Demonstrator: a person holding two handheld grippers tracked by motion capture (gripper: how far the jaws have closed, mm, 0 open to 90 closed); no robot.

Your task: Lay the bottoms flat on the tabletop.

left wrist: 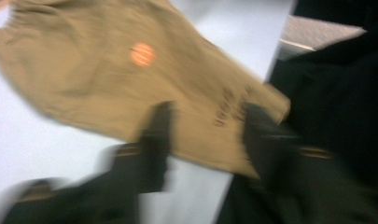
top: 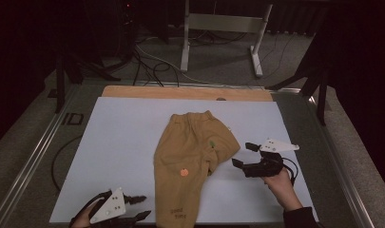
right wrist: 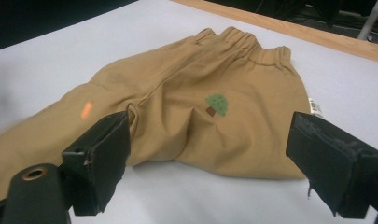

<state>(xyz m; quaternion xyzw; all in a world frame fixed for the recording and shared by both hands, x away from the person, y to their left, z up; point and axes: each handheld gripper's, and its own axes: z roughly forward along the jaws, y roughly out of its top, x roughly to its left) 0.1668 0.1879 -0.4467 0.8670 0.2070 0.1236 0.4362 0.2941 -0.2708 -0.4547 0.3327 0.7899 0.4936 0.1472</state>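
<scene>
Here, in the high view, a pair of tan child's trousers (top: 192,156) lies on a white sheet (top: 119,142) spread over the table, with the elastic waistband toward the far edge and one long leg running down to the near edge. The other leg is folded up short on the right side. An orange patch (top: 184,172) sits on the long leg and a small green mark higher up. The left gripper (top: 139,208) rests at the near edge just left of the trouser cuff, jaws apart, nothing between them. The right gripper (top: 241,154) lies just right of the folded leg, jaws apart and empty. A strip of bare wood (top: 180,92) shows beyond the sheet, and cables and a metal stand (top: 223,28) lie on the floor behind.

In the left gripper view, blurred, the two black jaws stand apart before the cuff with its dark lettering (left wrist: 226,109).

In the right gripper view, the jaws are spread wide on either side of the folded leg, clear of the cloth; a green tree patch (right wrist: 217,105) and a white label (right wrist: 316,108) show on the trousers.
</scene>
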